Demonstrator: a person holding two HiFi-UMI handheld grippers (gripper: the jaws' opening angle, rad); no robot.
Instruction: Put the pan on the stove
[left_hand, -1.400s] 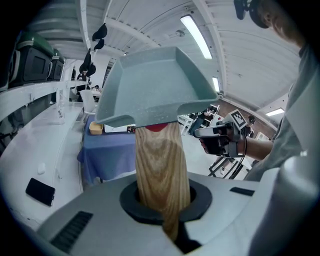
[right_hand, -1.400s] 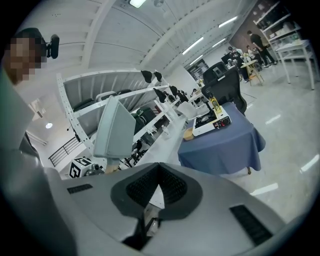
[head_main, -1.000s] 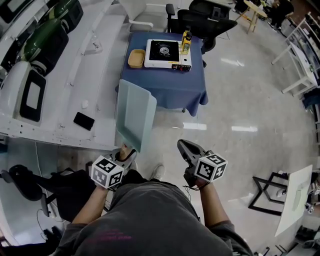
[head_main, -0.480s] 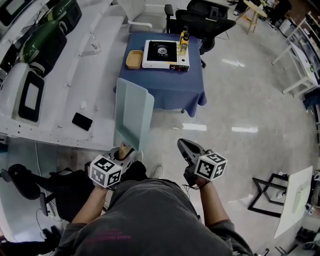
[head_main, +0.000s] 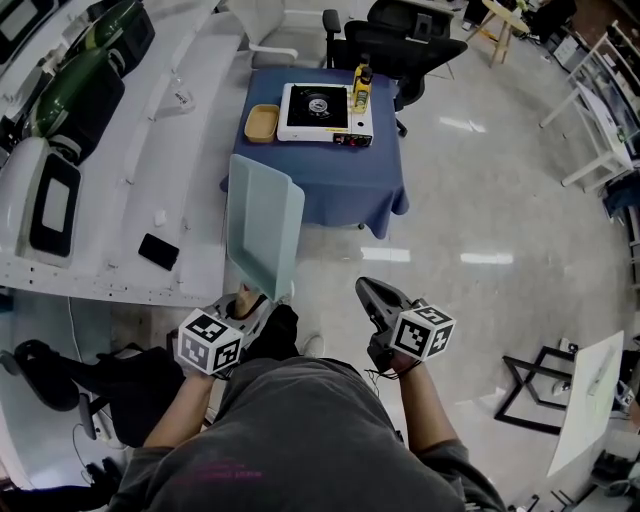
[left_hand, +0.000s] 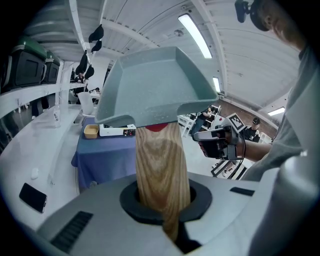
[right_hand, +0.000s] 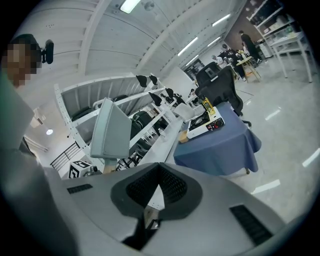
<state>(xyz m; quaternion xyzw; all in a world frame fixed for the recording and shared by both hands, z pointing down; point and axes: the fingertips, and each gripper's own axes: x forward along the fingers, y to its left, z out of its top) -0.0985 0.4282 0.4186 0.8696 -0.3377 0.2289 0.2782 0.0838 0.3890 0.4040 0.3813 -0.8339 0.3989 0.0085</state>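
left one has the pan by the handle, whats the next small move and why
Probably carry the pan forward toward the stove. The left tongs are shut on its wooden handle, the pan hangs in the air well short of the blue table, and nothing sits on the stove's burner.

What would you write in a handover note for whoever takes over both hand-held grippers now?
Left hand-held gripper: shut on the wooden handle of the pan, pan raised.
Right hand-held gripper: shut, empty.
Stove: on the blue-clothed table ahead, burner bare.
Done: pan picked up.
To do: carry the pan over, set it on the burner, release.
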